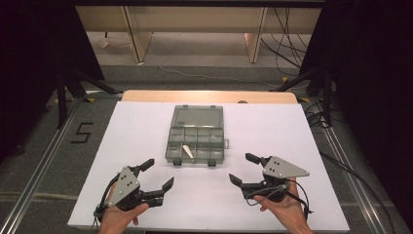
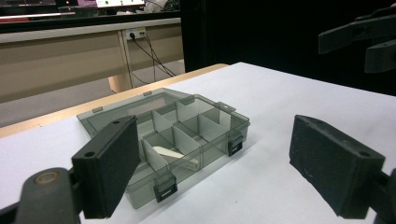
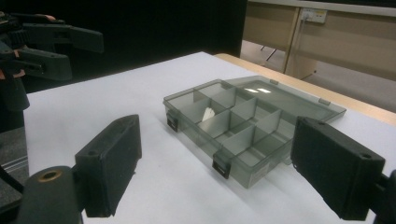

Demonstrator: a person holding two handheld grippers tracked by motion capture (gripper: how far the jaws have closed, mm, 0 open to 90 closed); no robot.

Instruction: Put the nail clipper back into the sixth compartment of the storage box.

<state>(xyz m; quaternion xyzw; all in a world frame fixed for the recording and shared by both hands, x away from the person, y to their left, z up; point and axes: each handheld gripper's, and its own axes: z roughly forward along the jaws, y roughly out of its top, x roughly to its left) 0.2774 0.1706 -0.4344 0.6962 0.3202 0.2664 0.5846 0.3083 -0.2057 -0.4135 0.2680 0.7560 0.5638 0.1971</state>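
A smoky clear compartment box (image 1: 196, 140) lies in the middle of the white table top, its lid (image 1: 197, 117) folded back flat on the far side. One near compartment holds a small white piece (image 1: 188, 151). My left gripper (image 1: 159, 175) rests low at the near left, open, nothing between its jaws. My right gripper (image 1: 242, 168) sits at the near right, also open and empty. The box (image 2: 177, 135) lies ahead of the left gripper's jaws, white piece (image 2: 166, 153) inside. In the right gripper view the box (image 3: 243, 123) and the white piece (image 3: 207, 114) lie ahead between the jaws.
The white table top (image 1: 146, 126) ends in a wooden edge (image 1: 209, 96) at the back. Dark stands (image 1: 65, 83) and cables (image 1: 292, 44) sit on the floor beyond. The other hand's gripper (image 3: 51, 44) shows far left in the right gripper view.
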